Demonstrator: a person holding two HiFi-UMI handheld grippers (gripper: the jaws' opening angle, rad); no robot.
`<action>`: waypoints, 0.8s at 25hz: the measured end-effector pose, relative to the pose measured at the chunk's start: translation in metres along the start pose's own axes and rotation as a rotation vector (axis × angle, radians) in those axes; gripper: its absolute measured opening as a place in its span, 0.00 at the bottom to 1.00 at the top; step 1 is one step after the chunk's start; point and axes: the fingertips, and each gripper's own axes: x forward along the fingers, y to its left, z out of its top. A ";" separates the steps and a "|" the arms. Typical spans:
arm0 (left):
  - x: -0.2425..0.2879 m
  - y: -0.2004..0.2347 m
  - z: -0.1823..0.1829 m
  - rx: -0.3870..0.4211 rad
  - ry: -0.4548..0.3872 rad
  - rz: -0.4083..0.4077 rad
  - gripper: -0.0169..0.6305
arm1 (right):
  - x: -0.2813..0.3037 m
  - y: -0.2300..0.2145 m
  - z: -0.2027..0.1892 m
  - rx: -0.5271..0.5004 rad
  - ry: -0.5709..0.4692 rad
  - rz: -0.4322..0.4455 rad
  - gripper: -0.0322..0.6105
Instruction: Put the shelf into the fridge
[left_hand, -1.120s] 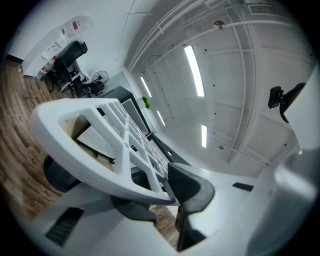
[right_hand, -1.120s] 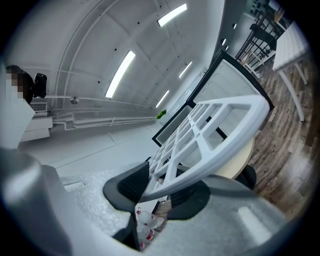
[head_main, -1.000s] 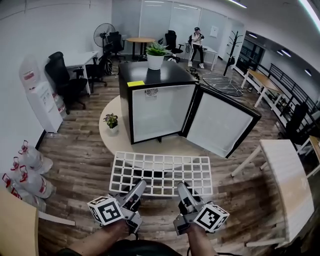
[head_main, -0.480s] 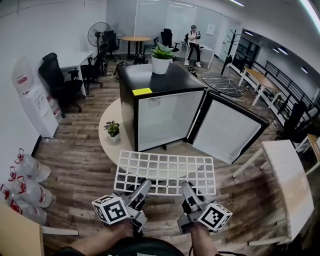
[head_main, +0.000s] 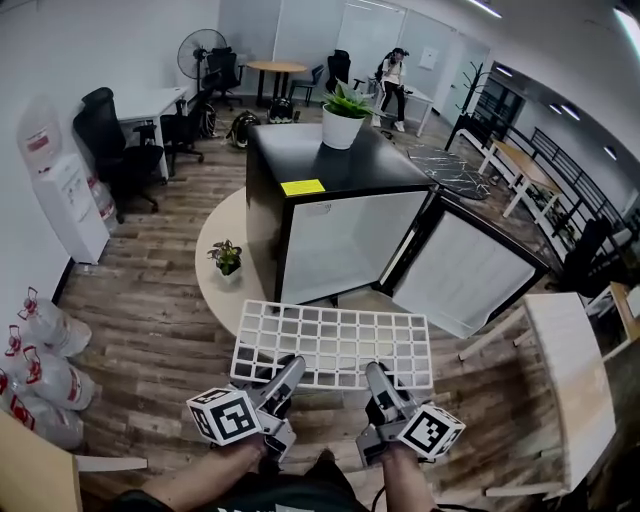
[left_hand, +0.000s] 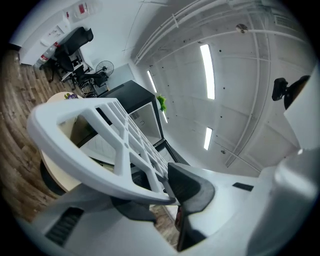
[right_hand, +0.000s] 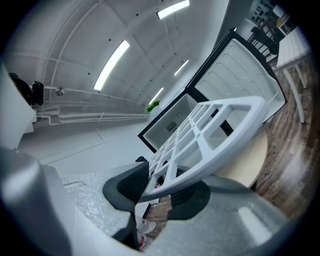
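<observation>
A white grid shelf (head_main: 335, 343) hangs level in the air in front of the small black fridge (head_main: 330, 215), whose door (head_main: 470, 270) stands swung open to the right. My left gripper (head_main: 283, 376) is shut on the shelf's near edge at the left, and my right gripper (head_main: 378, 380) is shut on the same edge at the right. In the left gripper view the dark pads clamp the shelf (left_hand: 105, 135) rim. The right gripper view shows the shelf (right_hand: 205, 135) pinched the same way, with the fridge (right_hand: 170, 122) and its open door beyond. The fridge's white inside looks empty.
The fridge stands on a round pale platform (head_main: 215, 270) with a small potted plant (head_main: 226, 257). A larger potted plant (head_main: 345, 115) sits on the fridge top. A white table (head_main: 565, 370) is at the right, a water dispenser (head_main: 70, 195) and bottles (head_main: 40, 375) at the left.
The fridge has come nearer and sits lower in the head view, so I and the shelf have moved toward it. Both grips on the shelf are unchanged.
</observation>
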 end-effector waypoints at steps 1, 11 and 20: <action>0.003 0.002 0.002 0.000 -0.001 0.004 0.16 | 0.004 -0.001 0.002 0.001 0.001 0.001 0.22; 0.052 0.018 0.016 0.030 -0.059 0.060 0.16 | 0.043 -0.042 0.040 -0.036 0.070 -0.007 0.22; 0.115 0.028 0.022 0.026 -0.145 0.159 0.16 | 0.090 -0.084 0.093 -0.043 0.157 0.080 0.22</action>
